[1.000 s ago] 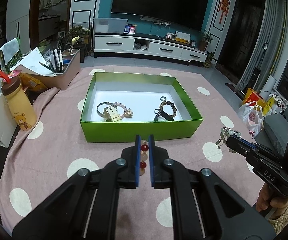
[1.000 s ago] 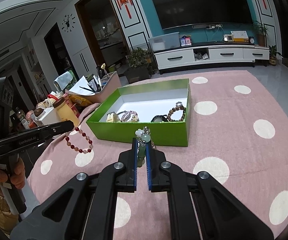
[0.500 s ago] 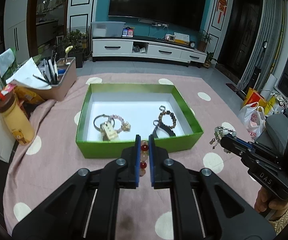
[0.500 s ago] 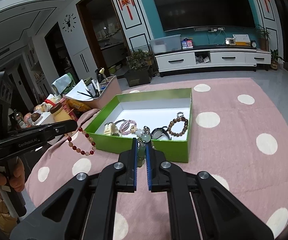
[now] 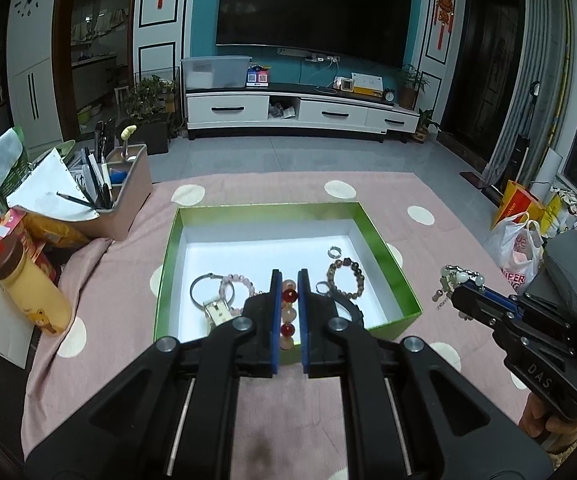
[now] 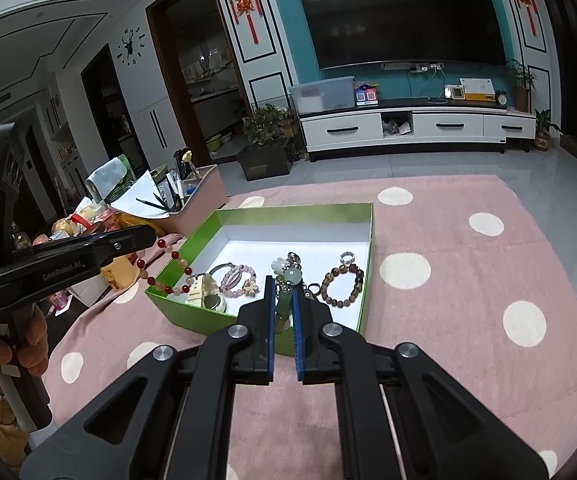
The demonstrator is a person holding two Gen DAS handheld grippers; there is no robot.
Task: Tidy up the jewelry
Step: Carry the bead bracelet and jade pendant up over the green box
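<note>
I have both tools loaded: my left gripper is pinched nearly closed on the red-and-peach bead bracelet, which hangs in a loop from the tips over the box's left wall, and my right gripper is clamped just as tight on the pale green jade bracelet, whose charms dangle above the near wall of the green box. The step in hand, as I judge it, is carrying both pieces in over the rim and letting them go on bare white floor. To do it well I would bring each hanging loop fully clear of the green wall before lowering, so that no bead catches the edge, then open one tool at a time. Inside, the silver bangle, the pink bead bracelet and a small gold-cased piece crowd the near left corner, while the brown bead bracelet and a ring sit toward the right wall. The far half of the floor is bare, so that is my open room. The pink dotted cloth around the box leaves ample space on the right; the pen organiser and yellow bottle stand well apart on the left.
</note>
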